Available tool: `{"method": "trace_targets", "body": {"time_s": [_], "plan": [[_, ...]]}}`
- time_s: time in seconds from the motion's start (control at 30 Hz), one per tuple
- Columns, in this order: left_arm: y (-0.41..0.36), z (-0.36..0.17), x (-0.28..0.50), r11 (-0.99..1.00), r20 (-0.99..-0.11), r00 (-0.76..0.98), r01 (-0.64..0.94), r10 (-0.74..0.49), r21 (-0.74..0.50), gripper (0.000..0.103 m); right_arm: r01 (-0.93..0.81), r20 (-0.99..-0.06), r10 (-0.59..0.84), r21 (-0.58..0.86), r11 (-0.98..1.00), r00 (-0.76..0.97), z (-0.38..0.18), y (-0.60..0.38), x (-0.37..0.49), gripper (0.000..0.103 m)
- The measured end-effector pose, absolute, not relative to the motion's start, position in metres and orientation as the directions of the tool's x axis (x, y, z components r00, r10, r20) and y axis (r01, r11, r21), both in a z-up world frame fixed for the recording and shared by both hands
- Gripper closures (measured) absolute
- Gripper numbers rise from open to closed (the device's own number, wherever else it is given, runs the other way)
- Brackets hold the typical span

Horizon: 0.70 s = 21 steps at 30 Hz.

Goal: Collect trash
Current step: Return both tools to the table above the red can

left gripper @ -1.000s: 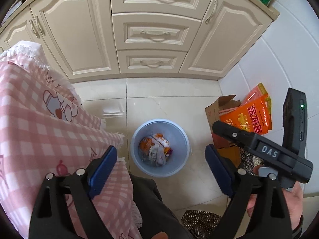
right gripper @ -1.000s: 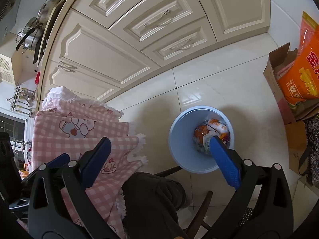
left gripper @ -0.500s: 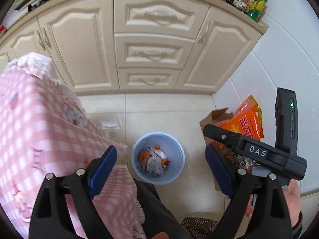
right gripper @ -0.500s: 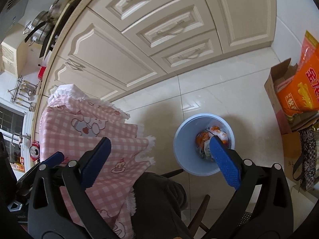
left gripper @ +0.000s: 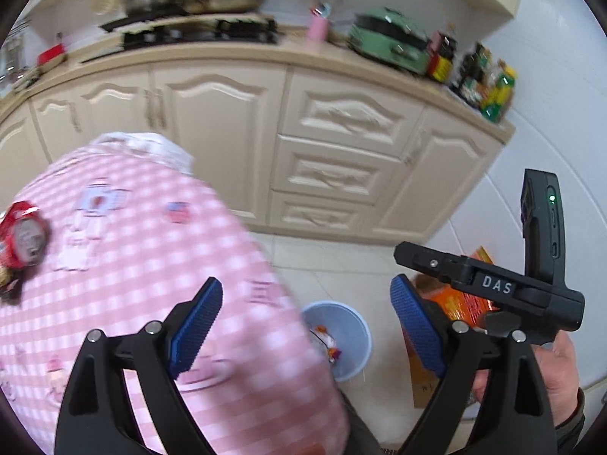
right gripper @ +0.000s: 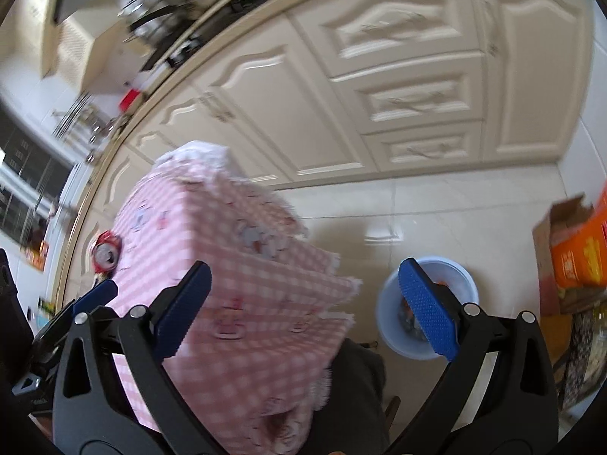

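Observation:
A light blue trash bin (left gripper: 343,335) stands on the floor beside the table, with wrappers inside; it also shows in the right wrist view (right gripper: 430,309). A red drink can (left gripper: 22,235) lies on the pink checked tablecloth (left gripper: 132,250) at the far left; the right wrist view shows the can (right gripper: 106,252) too. My left gripper (left gripper: 303,326) is open and empty above the table's edge. My right gripper (right gripper: 303,307) is open and empty, over the table corner and bin. The right gripper body (left gripper: 493,288) shows at the right of the left wrist view.
Cream kitchen cabinets (left gripper: 322,159) run along the back, with a stove, pans and bottles on the counter. A cardboard box with orange bags (right gripper: 573,250) stands on the floor right of the bin. A dark chair sits below the table edge.
Both grippers have tilted up and swung left, away from over the bin toward the table. The red can and the counter top have come into view. Both stay open and empty.

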<state>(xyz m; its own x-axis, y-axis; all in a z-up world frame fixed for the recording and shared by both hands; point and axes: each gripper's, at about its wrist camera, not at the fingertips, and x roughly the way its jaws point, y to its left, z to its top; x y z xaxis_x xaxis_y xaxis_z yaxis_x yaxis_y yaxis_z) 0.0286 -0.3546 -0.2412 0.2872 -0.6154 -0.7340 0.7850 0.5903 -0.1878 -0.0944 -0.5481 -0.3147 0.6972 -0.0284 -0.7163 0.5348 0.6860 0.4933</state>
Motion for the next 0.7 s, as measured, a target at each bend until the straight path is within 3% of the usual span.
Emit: {"method": "trace_targets", "body": {"time_s": [0.3, 0.7], "plan": [[-0.266, -0.213, 0.065, 0.699, -0.677, 0.429, 0.692, -0.598, -0.180, 0.014, 0.385, -0.694, 0.041, 0.447, 0.808, 0.719, -0.276, -0.485, -0.032, 0.006], [-0.120, -0.225, 0.133, 0.891, -0.666, 0.609, 0.404, -0.430, -0.205, 0.014, 0.157, -0.685, 0.152, 0.367, 0.917, 0.713, -0.248, -0.391, 0.053, 0.006]]}}
